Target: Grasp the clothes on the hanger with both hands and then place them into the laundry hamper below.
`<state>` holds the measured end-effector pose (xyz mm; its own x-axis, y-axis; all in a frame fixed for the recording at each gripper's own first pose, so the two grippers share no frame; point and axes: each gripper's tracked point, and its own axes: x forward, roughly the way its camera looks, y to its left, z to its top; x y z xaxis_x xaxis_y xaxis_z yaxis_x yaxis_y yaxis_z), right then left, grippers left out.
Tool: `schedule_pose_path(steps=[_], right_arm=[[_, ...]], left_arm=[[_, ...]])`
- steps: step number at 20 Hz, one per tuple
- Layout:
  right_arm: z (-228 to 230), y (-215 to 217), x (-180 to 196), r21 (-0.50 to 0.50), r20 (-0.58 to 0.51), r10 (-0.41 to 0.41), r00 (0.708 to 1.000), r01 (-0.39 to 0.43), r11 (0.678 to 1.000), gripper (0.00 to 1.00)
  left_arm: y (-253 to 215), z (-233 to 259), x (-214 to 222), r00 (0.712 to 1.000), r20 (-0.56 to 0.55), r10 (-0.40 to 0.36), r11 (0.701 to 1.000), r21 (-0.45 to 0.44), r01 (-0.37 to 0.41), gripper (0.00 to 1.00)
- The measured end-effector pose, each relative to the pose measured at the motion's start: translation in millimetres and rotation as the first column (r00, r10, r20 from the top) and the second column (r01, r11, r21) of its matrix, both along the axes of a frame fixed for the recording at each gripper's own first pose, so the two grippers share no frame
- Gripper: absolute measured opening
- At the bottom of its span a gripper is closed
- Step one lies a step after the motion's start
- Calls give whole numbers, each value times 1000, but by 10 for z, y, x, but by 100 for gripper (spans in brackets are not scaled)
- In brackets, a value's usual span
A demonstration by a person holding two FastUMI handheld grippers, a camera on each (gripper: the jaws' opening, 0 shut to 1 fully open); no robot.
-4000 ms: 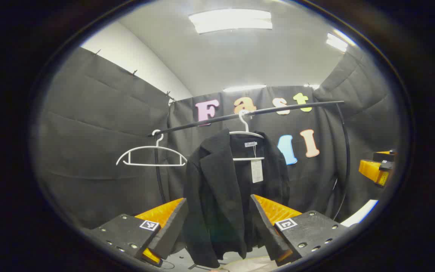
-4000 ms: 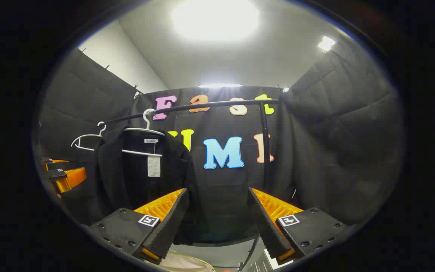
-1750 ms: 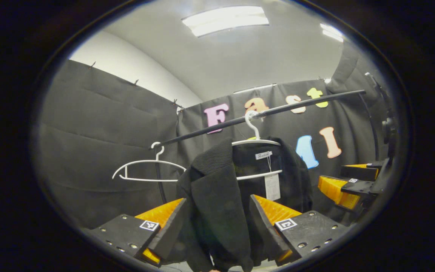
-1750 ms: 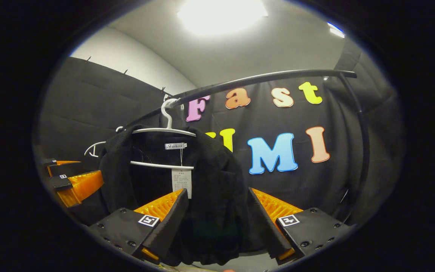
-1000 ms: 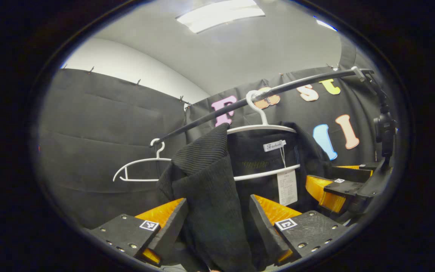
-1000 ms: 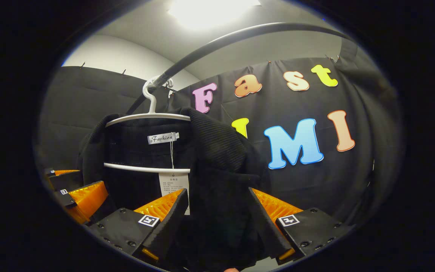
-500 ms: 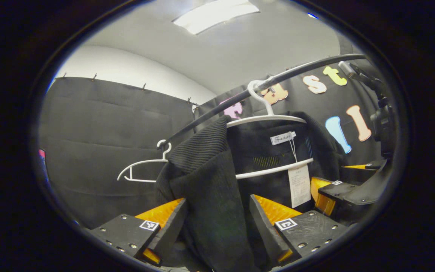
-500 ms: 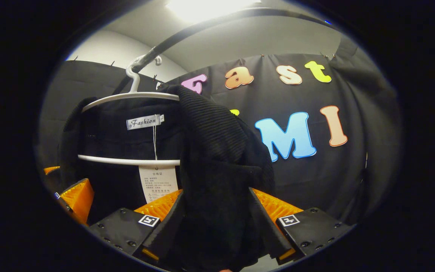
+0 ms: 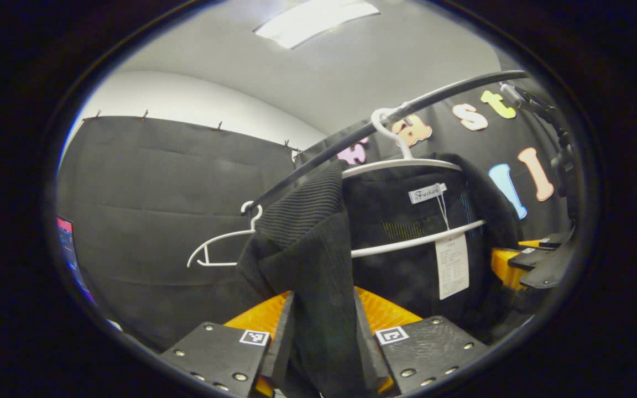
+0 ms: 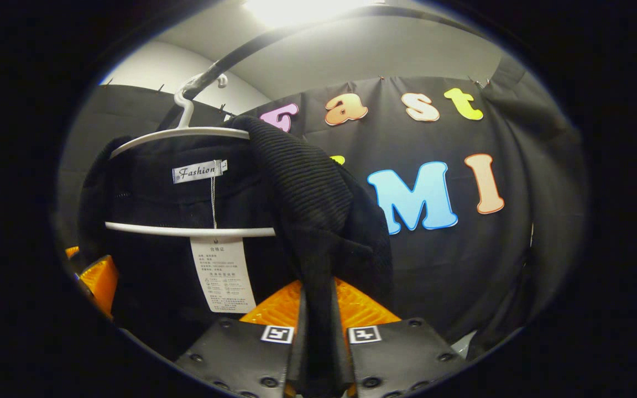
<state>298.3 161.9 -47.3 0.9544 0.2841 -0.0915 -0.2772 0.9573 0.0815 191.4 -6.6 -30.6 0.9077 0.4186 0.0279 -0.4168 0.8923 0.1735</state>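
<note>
Between both fingers of the left gripper [image 9: 323, 337], clamped tight: one lapel of the black knitted jacket [image 9: 318, 265]. Between the right gripper [image 10: 318, 331] fingers, pinched likewise, the other lapel. Above, hung on the white plastic hanger [image 10: 186, 132].

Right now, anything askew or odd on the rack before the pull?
Nothing damaged. The black jacket hangs open on its white hanger, both front edges bunched between the left gripper and right gripper. The paper tag dangles loose. An empty hanger hangs tilted beside it.

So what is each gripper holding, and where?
Both hold the jacket: left gripper on one front lapel edge, right gripper on the other.
</note>
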Motion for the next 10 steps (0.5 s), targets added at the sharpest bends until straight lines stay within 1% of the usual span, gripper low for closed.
schedule_pose_path(steps=[1,3,4,5,7,8,9,10], right_arm=[[17,12,-13,-11,8,5,1000,-5,1000,12],[55,-11,-38,-31,30,19,999,-18,999,12],[124,-70,-77,-19,44,2,999,-1,1000,10],[129,-56,-89,-7,55,10,998,-9,1000,2],[196,-130,-129,-10,73,-4,997,5,1000,2],[241,-183,-138,-3,86,-16,996,16,1000,2],[279,-237,-129,5,98,-31,995,30,1000,2],[340,-296,-123,13,116,-46,992,45,999,1]], left_arm=[[18,-10,2,1000,-8,-3,1000,-1,3,58],[-19,-29,45,999,-17,-32,999,-3,32,48],[-14,-24,68,999,-9,-42,999,-16,42,43],[-22,-18,74,998,0,-62,998,-30,62,38],[109,28,30,999,23,-25,1000,-15,25,28],[91,63,-39,999,29,-37,999,-17,37,23],[51,98,-151,999,28,-24,1000,-9,24,18],[79,156,-130,999,41,-26,1000,1,26,13]])
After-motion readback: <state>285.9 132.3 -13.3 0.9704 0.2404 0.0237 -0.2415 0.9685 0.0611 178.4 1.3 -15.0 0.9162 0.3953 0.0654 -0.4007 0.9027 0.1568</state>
